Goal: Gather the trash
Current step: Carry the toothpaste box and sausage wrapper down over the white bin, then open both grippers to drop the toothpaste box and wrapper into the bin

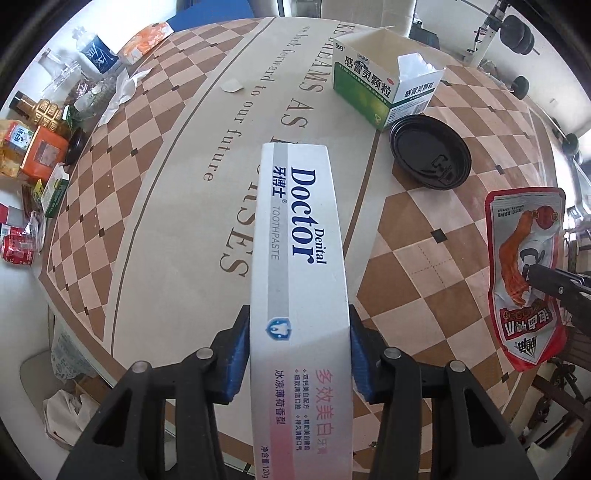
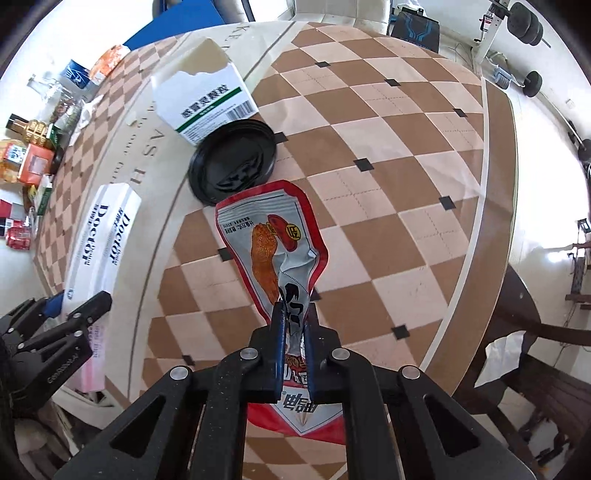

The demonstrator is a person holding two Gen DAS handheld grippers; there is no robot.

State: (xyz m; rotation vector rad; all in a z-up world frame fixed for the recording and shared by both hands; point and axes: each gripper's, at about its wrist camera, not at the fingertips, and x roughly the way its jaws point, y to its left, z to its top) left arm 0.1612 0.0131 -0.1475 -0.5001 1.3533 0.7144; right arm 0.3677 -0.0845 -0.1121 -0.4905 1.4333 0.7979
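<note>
L claw point(image 1: 299, 354) clamps toothpaste box point(image 1: 297, 258) | R claw point(image 2: 293, 317) pinches red snack pouch point(image 2: 273, 236)

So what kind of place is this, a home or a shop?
Probably a home: a table under a patterned cloth, household clutter like a water bottle piled at its edge, and dumbbells on the floor behind.
</note>
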